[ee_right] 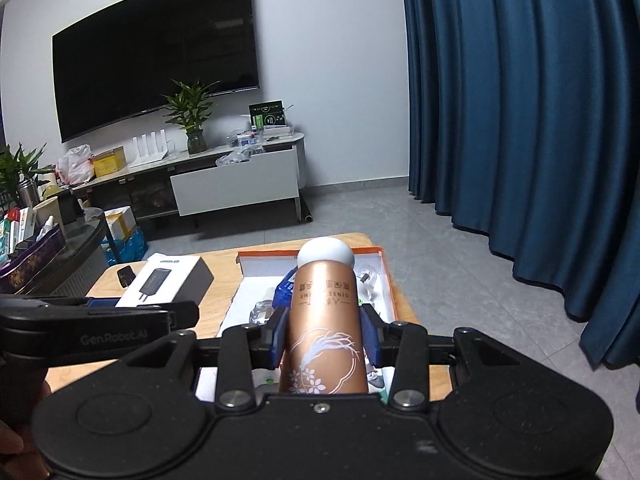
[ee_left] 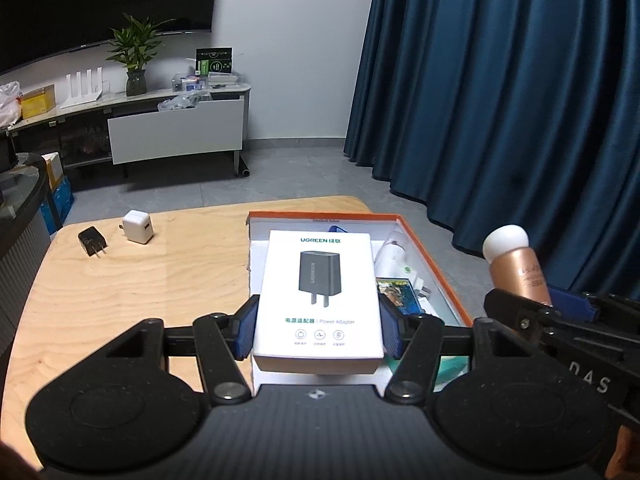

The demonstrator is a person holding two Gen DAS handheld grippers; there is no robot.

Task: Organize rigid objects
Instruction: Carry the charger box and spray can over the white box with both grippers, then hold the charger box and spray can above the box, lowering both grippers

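Left wrist: left tool (ee_left: 318,326) grips one adapter box (ee_left: 318,296); right tool (ee_right: 325,336) grips one bottle (ee_right: 325,320); two chargers (ee_left: 138,227) on table (ee_left: 120,300).

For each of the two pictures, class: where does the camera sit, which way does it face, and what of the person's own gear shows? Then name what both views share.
Left wrist: sits behind the left gripper, facing forward over the table toward the TV stand; its fingers clamp the white box; the right gripper enters at right.
Right wrist: sits behind the right gripper, facing the tray and TV; its fingers clamp the bottle; the left gripper shows at left.
Shared: white box, bottle, tray, table, curtain.
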